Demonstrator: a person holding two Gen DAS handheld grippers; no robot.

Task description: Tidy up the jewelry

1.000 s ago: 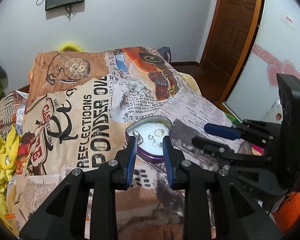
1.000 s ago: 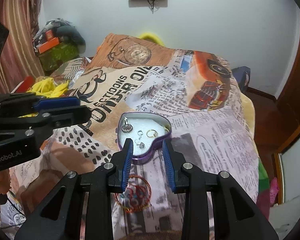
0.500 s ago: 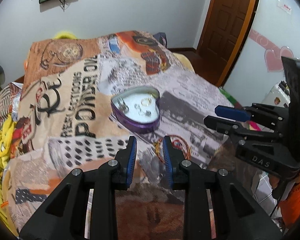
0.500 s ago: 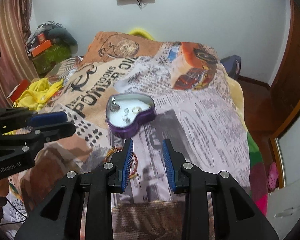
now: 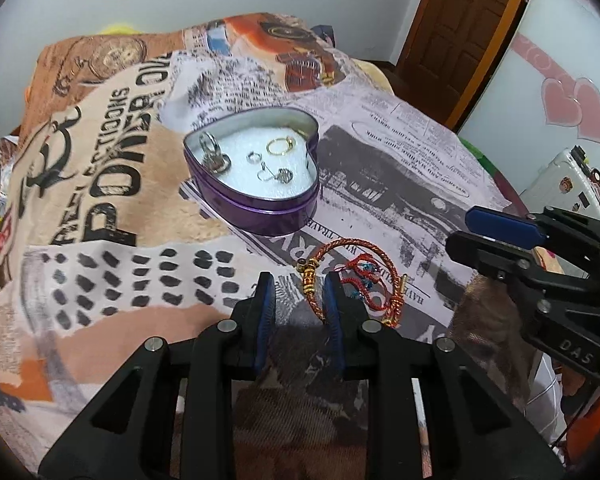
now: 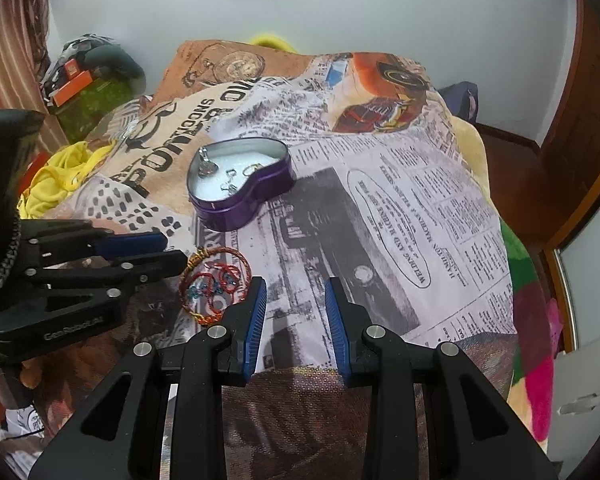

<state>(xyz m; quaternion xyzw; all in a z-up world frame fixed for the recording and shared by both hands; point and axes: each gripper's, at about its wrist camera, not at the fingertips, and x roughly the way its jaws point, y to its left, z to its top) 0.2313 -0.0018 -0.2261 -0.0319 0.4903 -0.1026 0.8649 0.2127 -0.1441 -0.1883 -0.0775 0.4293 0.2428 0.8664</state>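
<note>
Left claw (image 5: 299,285) agape astride bracelet (image 5: 315,280)

Both wrist views look down, sharing heart tin (image 5: 256,184) (image 6: 240,188)

Left gripper (image 5: 299,286) jaws apart over bracelets (image 5: 350,278) on bed (image 5: 100,280) — heart tin (image 5: 256,174) beyond, rings inside; right gripper (image 5: 484,232) at right, jaws apart.

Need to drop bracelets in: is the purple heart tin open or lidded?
Open: the purple heart tin has no lid; its white lining and rings show.
</note>
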